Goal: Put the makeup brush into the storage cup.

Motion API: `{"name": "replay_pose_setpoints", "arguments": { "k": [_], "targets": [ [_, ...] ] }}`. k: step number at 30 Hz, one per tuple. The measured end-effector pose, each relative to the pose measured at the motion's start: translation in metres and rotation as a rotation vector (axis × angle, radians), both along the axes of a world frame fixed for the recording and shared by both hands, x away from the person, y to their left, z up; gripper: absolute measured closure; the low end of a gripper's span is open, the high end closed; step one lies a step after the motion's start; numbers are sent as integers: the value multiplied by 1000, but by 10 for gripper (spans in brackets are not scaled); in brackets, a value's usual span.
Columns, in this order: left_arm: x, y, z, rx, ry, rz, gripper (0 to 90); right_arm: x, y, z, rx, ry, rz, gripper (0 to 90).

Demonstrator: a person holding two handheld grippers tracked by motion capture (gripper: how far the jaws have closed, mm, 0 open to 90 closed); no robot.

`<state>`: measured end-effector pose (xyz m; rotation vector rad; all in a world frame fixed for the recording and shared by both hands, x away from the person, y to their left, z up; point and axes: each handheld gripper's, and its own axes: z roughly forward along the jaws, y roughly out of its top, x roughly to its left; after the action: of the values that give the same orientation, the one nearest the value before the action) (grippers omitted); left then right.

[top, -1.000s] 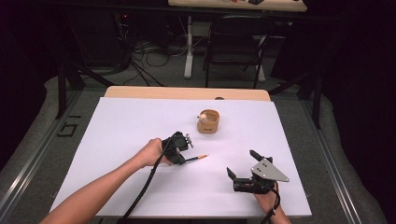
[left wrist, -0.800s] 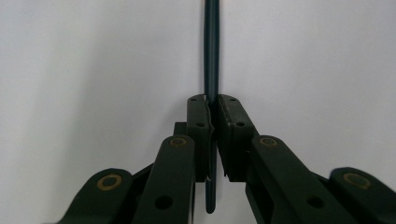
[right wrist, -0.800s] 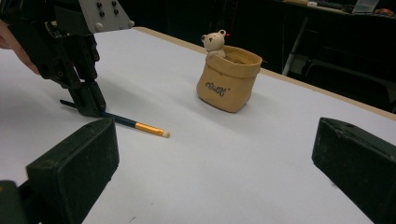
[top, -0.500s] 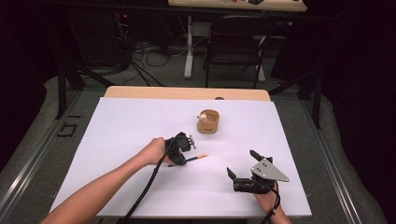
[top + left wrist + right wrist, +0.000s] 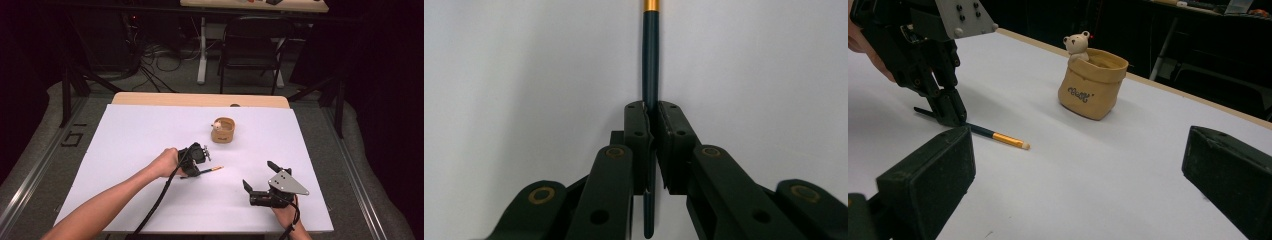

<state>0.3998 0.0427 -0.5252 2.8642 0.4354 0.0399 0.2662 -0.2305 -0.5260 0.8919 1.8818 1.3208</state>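
Note:
A dark blue pencil [image 5: 650, 60] with a gold band and pale tip lies on the white table sheet [image 5: 140, 135]. My left gripper [image 5: 651, 107] points down at it and is shut on its shaft; its jaws have just been closing on the pencil. In the high view the left gripper [image 5: 199, 167] sits mid-table with the pencil [image 5: 214, 170] sticking out to its right. My right gripper [image 5: 257, 174] rests open near the front right, nothing between its jaws. From the right gripper view [image 5: 1078, 185] I see the left gripper [image 5: 950, 117] pinching the pencil [image 5: 998, 136].
A tan pouch-shaped holder [image 5: 223, 131] with a small bear figure [image 5: 1077, 45] on its rim stands behind the pencil, toward the table's far side. A cable trails from the left gripper along the forearm. A chair [image 5: 250, 45] stands beyond the table.

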Motion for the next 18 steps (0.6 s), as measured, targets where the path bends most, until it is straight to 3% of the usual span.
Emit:
{"name": "replay_pose_setpoints", "arguments": {
  "k": [1,8,14,18],
  "targets": [
    [1,2,1,-9,13,3,842,0,-1,0,0,4,-1,0],
    [0,11,7,-105,2,42,842,0,0,0,-1,3,-1,0],
    [2,14,5,-95,5,44,842,1,0,0,-2,5,-2,0],
    [3,16,6,-137,16,55,842,1,0,0,-3,4,-2,0]
  ]
}}
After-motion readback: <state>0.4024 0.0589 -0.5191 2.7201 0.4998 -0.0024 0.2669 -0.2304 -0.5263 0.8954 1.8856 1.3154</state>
